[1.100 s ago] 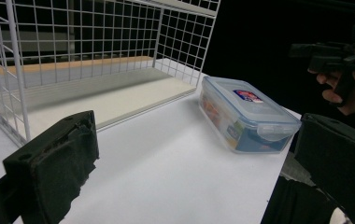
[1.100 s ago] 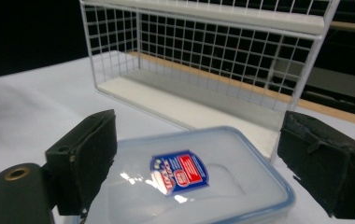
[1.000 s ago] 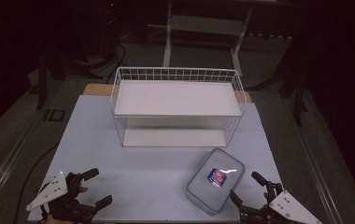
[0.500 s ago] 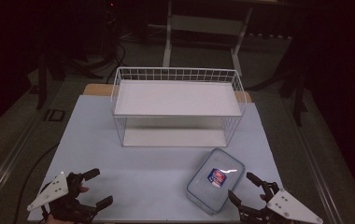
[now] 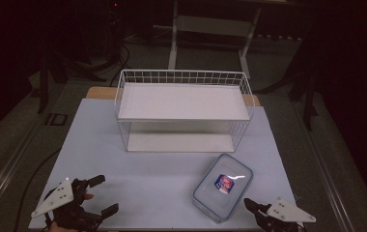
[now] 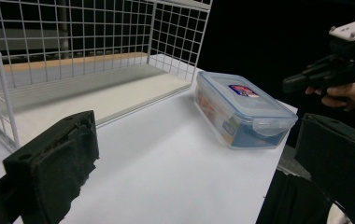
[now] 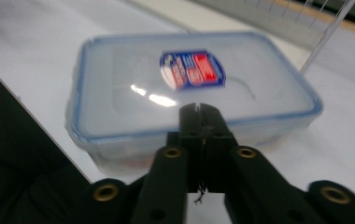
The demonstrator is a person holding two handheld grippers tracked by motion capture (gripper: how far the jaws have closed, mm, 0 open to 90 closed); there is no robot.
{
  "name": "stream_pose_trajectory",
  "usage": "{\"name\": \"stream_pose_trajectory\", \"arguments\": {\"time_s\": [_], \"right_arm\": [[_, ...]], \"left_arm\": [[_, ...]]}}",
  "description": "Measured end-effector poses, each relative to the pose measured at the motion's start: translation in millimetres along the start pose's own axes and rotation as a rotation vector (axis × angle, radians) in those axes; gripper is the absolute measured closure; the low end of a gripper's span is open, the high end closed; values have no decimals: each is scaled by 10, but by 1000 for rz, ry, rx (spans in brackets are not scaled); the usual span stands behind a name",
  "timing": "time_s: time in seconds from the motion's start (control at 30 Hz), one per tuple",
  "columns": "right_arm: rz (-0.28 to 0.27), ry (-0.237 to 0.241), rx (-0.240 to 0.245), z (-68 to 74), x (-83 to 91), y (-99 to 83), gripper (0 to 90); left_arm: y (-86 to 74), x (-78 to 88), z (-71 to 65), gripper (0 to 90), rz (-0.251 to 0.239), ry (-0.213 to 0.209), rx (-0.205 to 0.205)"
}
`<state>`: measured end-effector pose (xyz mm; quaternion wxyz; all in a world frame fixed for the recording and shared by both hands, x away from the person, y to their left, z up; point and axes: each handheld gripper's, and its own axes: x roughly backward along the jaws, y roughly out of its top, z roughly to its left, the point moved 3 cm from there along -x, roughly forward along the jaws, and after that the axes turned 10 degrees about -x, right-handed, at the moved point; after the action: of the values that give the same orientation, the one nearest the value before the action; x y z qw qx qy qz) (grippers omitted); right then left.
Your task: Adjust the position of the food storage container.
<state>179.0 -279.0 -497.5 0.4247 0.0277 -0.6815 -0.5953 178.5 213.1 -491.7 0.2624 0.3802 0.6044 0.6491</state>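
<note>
1. A clear rectangular plastic food box with a blue-edged lid and a red-and-blue label (image 5: 223, 186) lay flat on the pale blue table (image 5: 152, 179), towards the near right corner and turned at a slant to the table's edges.
2. The right hand-held gripper (image 5: 250, 204) sat at the near right edge of the table, just beside the box's near corner; in the high view it stood close to the box, and contact could not be made out.
3. In the right gripper view, the right hand-held gripper (image 7: 202, 111) had its jaws pressed together with nothing between them; they had just been closing. The box (image 7: 189, 88) lay directly ahead of the tips, its near long wall just beyond them.
4. The left hand-held gripper (image 5: 103, 194) rested at the near left of the table, well apart from the box, its jaws spread wide and empty.
5. In the left gripper view, the box (image 6: 241, 109) showed ahead and to the right, beyond the gap between the two black padded jaws, with coloured contents visible through its wall.
6. A white wire two-tier shelf rack (image 5: 184, 111) stood behind the box, near the middle of the table; the box lay in front of the rack's right end, apart from it.
</note>
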Motion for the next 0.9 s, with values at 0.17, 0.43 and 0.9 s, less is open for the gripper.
{"name": "stream_pose_trajectory", "arguments": {"time_s": [0.17, 0.43, 0.9], "right_arm": [[51, 21, 16, -8, -93, -90, 900], [79, 46, 30, 31, -179, -118, 900], [88, 90, 66, 162, -346, -29, 900]], "left_arm": [[-2, -11, -5, 0, 6, -5, -4], [-3, -6, 2, 0, 7, -2, -3], [-6, -27, -12, 0, 13, -9, -5]]}}
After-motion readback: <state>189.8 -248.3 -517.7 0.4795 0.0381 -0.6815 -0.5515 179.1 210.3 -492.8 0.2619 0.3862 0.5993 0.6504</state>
